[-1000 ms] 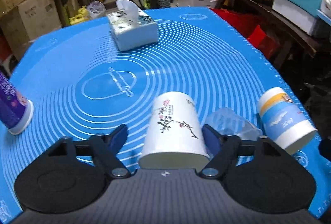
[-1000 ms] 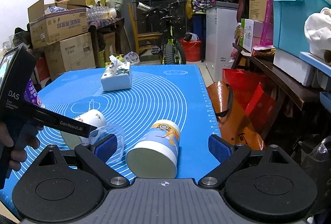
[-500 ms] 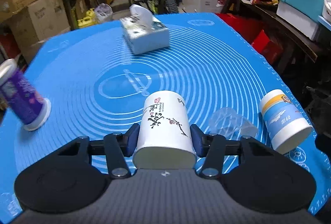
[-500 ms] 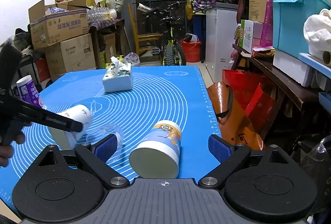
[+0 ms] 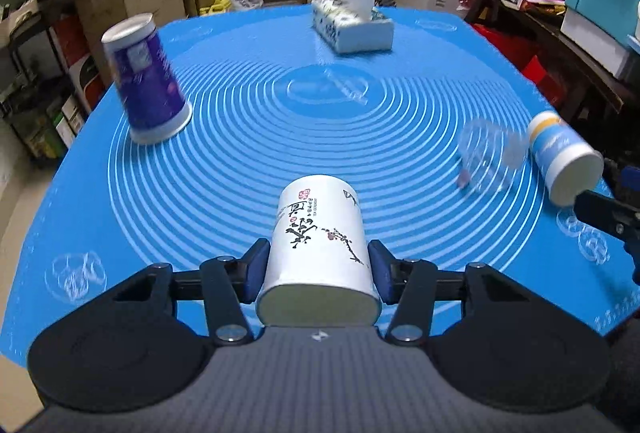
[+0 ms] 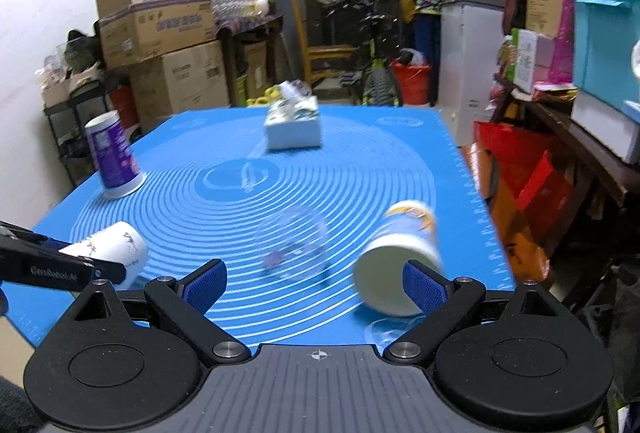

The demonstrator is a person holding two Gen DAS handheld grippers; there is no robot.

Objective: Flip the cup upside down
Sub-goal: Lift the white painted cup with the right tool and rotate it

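Note:
My left gripper (image 5: 316,269) is shut on a white paper cup with black calligraphy and a plum branch (image 5: 318,233), holding it on its side, mouth towards the camera, over the blue mat (image 5: 248,161). The same cup shows in the right wrist view (image 6: 108,247) at the left, gripped. My right gripper (image 6: 316,287) is open and empty, low over the mat's near edge. A clear plastic cup (image 6: 292,245) lies between its fingers further out. A blue-and-yellow cup (image 6: 400,257) lies on its side by the right finger.
A purple cup (image 5: 146,79) stands upside down at the mat's left. A tissue box (image 5: 352,25) sits at the far middle. The clear cup (image 5: 490,161) and blue-and-yellow cup (image 5: 564,157) lie at the right. Boxes, a bicycle and shelves surround the table.
My left gripper closed on the white cup and has carried it left and back. The right gripper has shifted left, so the blue-and-yellow cup now sits by its right finger.

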